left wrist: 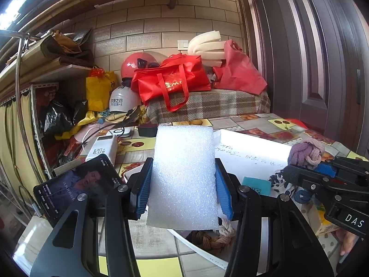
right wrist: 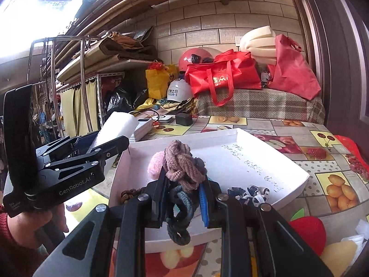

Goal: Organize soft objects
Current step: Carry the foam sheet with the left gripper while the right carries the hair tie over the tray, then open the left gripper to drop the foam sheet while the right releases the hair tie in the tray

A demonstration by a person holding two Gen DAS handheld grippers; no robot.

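My left gripper (left wrist: pixel 183 173) is shut on a white foam sheet (left wrist: pixel 184 173), which stands upright between its blue pads over the near edge of a white tray (left wrist: pixel 251 152). In the right wrist view my right gripper (right wrist: pixel 184 184) is shut on a bundle of knotted cords (right wrist: pixel 182 161): mauve cord, a pink pompom and a dark blue-grey loop hanging below. It hovers over the tray's (right wrist: pixel 288 168) near left part. A black-and-white fabric piece (right wrist: pixel 251 194) lies in the tray, and so does a teal sponge (left wrist: pixel 257 185). A brown knotted cord (left wrist: pixel 214 240) lies beneath the foam.
The table has a fruit-print cloth (right wrist: pixel 334 184). A phone (left wrist: pixel 76 187) and a white power bank (left wrist: pixel 103 150) stand to the tray's left. Red and yellow plush fruit (right wrist: pixel 309 230) lie at the near right. Red bags (left wrist: pixel 170 80) and helmets are piled behind.
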